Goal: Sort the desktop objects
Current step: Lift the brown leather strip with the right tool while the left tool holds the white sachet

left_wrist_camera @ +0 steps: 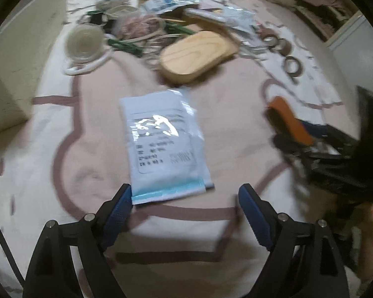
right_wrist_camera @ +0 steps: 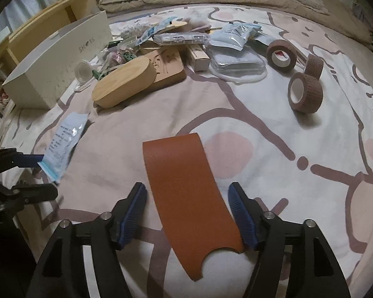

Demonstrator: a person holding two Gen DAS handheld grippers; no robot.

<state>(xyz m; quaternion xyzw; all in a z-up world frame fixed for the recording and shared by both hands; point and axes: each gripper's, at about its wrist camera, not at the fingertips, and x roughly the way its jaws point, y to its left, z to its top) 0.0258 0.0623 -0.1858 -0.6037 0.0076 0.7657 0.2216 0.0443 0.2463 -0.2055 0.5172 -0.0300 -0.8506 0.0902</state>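
Note:
A pale blue sealed packet [left_wrist_camera: 161, 146] lies flat on the patterned cloth just ahead of my open left gripper [left_wrist_camera: 185, 196]; its near edge sits between the fingertips, not gripped. It also shows in the right wrist view [right_wrist_camera: 62, 144]. An orange-brown leather sleeve [right_wrist_camera: 186, 198] lies flat between the fingers of my open right gripper [right_wrist_camera: 187, 196], untouched by the pads. The sleeve and right gripper show blurred in the left wrist view [left_wrist_camera: 289, 121].
A heap of items lies farther back: an oval wooden box [right_wrist_camera: 123, 84], a wooden board [right_wrist_camera: 166, 67], packets [right_wrist_camera: 232, 34], a clear round lid [right_wrist_camera: 83, 70], cords. Three brown bandage rolls [right_wrist_camera: 304, 92] stand at right. A white box [right_wrist_camera: 57, 59] stands at left.

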